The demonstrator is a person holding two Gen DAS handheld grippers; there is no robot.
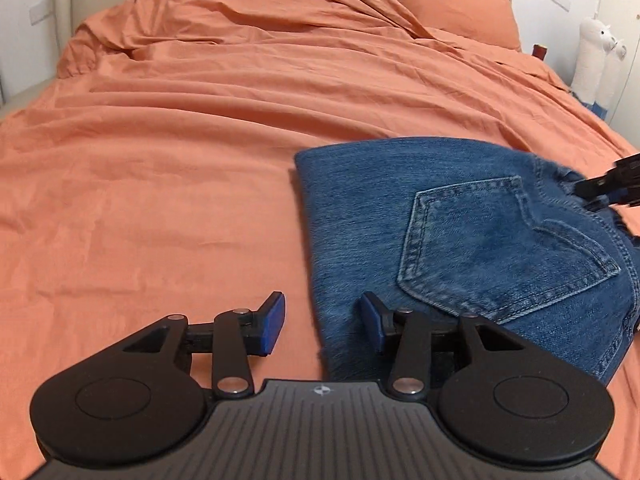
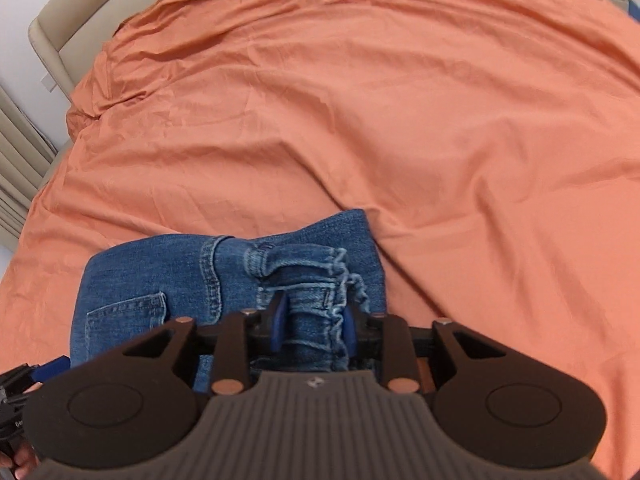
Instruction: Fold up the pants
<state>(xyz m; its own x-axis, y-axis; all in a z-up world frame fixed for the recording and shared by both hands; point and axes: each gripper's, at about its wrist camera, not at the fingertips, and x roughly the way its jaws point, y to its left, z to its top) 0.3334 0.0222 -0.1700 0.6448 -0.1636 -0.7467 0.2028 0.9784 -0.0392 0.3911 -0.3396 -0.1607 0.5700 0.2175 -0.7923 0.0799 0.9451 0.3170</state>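
Folded blue denim pants point(image 1: 460, 236) lie on the orange bed cover, back pocket up. My left gripper point(image 1: 324, 326) is open and empty, low over the pants' near left edge; its right fingertip sits above the denim, its left above the sheet. In the right wrist view the pants point(image 2: 160, 284) lie just ahead. My right gripper point(image 2: 312, 320) is shut on the bunched frayed hem and waistband folds of the pants. The right gripper also shows at the far right of the left wrist view point(image 1: 600, 188), at the pants' far edge.
The orange bed cover point(image 1: 200, 160) spreads wide, wrinkled, to the left and beyond. An orange pillow point(image 1: 448, 4) lies at the headboard. A white plush toy point(image 1: 596, 56) stands beside the bed on the right. A beige bed frame point(image 2: 52, 32) borders the left.
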